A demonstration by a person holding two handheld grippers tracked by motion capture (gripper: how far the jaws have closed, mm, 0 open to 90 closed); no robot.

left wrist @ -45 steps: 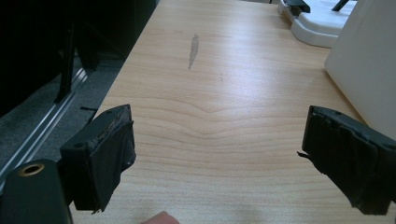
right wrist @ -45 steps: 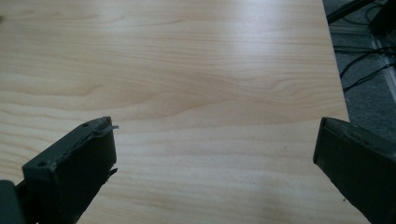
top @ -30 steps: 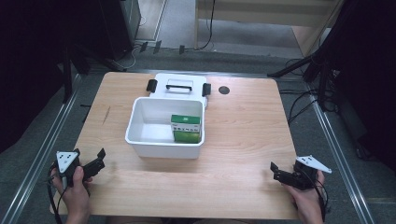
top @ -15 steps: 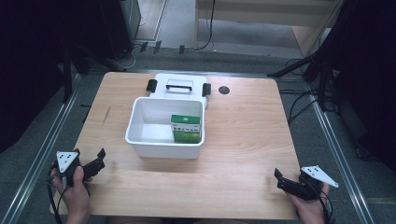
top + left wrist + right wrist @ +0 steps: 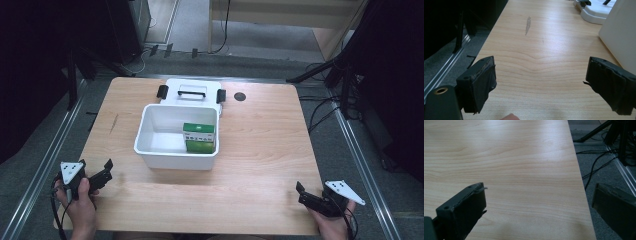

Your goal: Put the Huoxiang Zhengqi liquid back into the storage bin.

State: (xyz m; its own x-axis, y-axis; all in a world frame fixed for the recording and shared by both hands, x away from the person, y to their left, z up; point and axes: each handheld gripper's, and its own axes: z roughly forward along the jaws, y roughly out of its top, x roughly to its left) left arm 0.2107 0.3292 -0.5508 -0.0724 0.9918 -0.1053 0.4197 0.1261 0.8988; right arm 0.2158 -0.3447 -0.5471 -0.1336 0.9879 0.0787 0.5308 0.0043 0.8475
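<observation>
Sitting in the middle of the pale wooden worktop point(image 5: 260, 150) is a white plastic bin point(image 5: 176, 141) with a green cardboard box point(image 5: 199, 138) standing inside it, at the bin's 3 o'clock side. A white plastic lid with a black handle point(image 5: 192, 93) is lying flat at the bin's 12 o'clock edge, touching it.

The green box is probably light and a bit soft, so a hard squeeze could dent it. Its flat sides look like the best place to pinch. The bin looks stiff and smooth; its rim is a good place to hold.

The left hand-held gripper point(image 5: 103, 172) is resting at 8 o'clock, jaws wide apart with nothing between them. The right hand-held gripper point(image 5: 301, 192) is also spread wide and empty.

Compared with a second ago, the right hand-held gripper is sitting lower, nearer the 5 o'clock corner. The left one is staying put.
</observation>
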